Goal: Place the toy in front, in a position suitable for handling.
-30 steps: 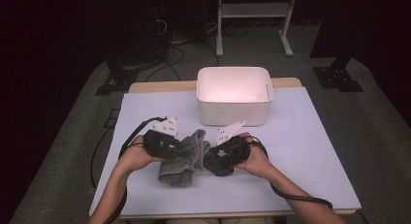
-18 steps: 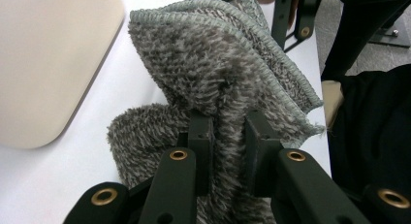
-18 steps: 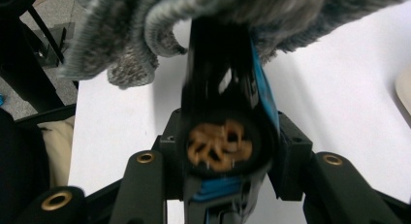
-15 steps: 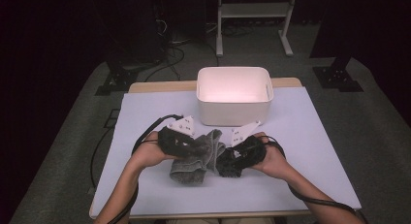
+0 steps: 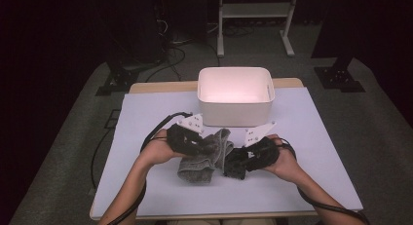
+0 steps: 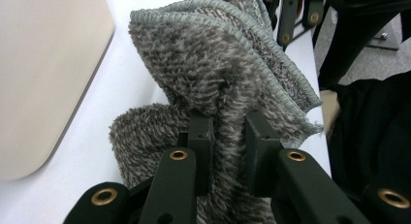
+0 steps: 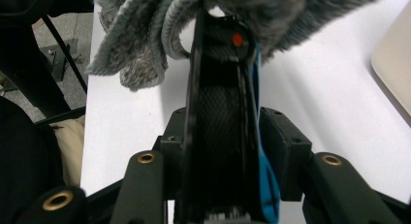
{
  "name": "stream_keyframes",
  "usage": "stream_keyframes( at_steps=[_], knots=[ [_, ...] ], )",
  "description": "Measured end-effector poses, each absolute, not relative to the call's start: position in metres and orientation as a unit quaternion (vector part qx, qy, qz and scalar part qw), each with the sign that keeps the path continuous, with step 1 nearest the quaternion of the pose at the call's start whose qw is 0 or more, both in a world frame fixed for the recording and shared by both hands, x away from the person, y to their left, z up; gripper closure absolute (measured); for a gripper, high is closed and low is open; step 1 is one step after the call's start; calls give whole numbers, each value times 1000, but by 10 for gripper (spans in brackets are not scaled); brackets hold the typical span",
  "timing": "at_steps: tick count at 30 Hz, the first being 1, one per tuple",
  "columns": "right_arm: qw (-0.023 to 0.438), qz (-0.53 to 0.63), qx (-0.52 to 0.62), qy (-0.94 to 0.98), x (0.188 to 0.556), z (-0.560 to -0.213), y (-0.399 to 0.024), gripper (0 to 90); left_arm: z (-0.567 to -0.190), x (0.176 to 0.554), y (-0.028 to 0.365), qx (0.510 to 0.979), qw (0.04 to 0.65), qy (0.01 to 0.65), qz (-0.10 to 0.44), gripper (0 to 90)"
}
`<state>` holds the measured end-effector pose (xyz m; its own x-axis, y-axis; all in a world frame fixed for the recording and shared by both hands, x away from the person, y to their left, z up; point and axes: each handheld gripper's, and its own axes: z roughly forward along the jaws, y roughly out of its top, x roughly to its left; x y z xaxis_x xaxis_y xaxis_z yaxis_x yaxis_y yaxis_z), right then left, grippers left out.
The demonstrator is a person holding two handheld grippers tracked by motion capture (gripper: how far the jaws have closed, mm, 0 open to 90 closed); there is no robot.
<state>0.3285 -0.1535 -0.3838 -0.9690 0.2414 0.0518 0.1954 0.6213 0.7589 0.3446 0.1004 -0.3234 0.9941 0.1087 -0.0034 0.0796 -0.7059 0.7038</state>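
Pale bench (image 5: pixel 146 118) under us: our left claw (image 6: pixel 228 136) pinches a fold of the grey towel (image 5: pixel 207 154), soft, light and floppy, best taken at its stitched hem. Our right claw (image 7: pixel 228 136) clamps a stiff black-and-blue tool (image 7: pixel 220 117) touching it. Beyond stands a white bin (image 5: pixel 235 115).

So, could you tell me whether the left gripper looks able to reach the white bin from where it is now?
Probably yes: the left gripper is shut on the grey towel, but bare table lies between it and the white bin.
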Motion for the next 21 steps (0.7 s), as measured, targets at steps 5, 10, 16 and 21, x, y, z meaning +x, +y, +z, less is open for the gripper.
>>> stream_keyframes(
  at_steps=[5, 10, 16, 21],
  knots=[
    [26, 418, 107, 902, 329, -383, -143, 570, -316, 341, 100, 921, 386, 41, 23, 763],
    [14, 421, 91, 903, 329, -382, -125, 570, -305, 335, 104, 920, 390, 37, 28, 763],
    [9, 421, 77, 904, 327, -383, -107, 568, -306, 332, 106, 927, 370, 42, 34, 760],
    [1, 424, 78, 902, 329, -385, -108, 549, -312, 332, 109, 926, 373, 50, 32, 762]
  ],
)
